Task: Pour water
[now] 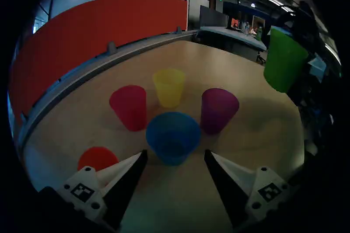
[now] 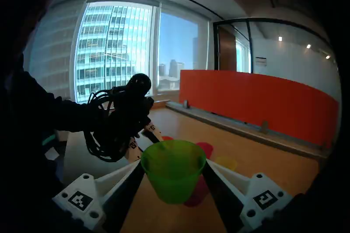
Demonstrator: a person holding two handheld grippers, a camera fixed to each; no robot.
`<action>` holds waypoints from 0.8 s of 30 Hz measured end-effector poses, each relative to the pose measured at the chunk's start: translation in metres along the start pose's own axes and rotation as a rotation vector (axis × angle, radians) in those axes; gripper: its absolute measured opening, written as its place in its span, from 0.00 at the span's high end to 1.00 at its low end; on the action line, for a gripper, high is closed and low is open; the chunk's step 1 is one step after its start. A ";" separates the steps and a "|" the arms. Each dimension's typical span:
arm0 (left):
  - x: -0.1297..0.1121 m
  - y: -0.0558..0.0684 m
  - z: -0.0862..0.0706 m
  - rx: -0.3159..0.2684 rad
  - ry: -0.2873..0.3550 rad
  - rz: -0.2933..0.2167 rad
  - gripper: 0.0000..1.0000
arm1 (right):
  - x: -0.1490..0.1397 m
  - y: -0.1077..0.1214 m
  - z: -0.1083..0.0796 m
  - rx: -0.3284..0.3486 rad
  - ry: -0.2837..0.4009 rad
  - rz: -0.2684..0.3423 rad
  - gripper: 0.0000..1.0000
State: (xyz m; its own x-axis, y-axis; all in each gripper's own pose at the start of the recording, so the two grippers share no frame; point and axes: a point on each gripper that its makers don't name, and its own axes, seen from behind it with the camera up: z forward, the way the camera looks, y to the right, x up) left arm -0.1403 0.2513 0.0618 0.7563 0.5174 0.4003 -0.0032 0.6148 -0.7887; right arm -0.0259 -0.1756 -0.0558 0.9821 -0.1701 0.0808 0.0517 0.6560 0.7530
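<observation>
Pouring hasn't begun, I'd say. Where's your green cup (image 2: pixel 173 180)?

Your right gripper (image 2: pixel 173 163) has it, fingers pressed on its sides just under the rim. In the left gripper view it hangs at the upper right, up above the table (image 1: pixel 245 84) and well apart from the other cups.

And your left gripper (image 1: pixel 175 152)?

Spread wide, holding nothing. The blue cup (image 1: pixel 173 137) stands just ahead of its tips at bottom centre. Behind it are the red cup (image 1: pixel 129 107), the yellow cup (image 1: pixel 169 86) and the purple cup (image 1: pixel 218 109), all upright.

Any water showing?

Can't tell, in green or blue. So you've likely done the pick-up only. You still have to bring green over a receiving cup, tip it and set it down.
</observation>
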 end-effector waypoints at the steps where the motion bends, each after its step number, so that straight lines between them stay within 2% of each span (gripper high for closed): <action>1: 0.001 0.000 0.001 0.001 -0.002 0.002 0.03 | 0.000 0.001 0.000 -0.001 0.001 0.001 0.08; 5: 0.005 -0.002 0.007 0.009 -0.013 0.006 0.03 | 0.000 0.004 -0.003 -0.004 0.004 0.002 0.08; 14: 0.008 -0.005 0.023 0.022 -0.028 -0.022 0.03 | -0.004 0.009 -0.008 -0.014 0.004 0.005 0.08; 24: 0.012 -0.007 0.031 0.036 -0.026 -0.005 0.03 | -0.007 0.012 -0.012 -0.021 0.002 0.009 0.08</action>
State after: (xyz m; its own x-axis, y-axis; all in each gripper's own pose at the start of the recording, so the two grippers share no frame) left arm -0.1512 0.2718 0.0862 0.7388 0.5294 0.4169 -0.0229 0.6381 -0.7697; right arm -0.0297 -0.1581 -0.0548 0.9829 -0.1630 0.0860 0.0470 0.6729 0.7383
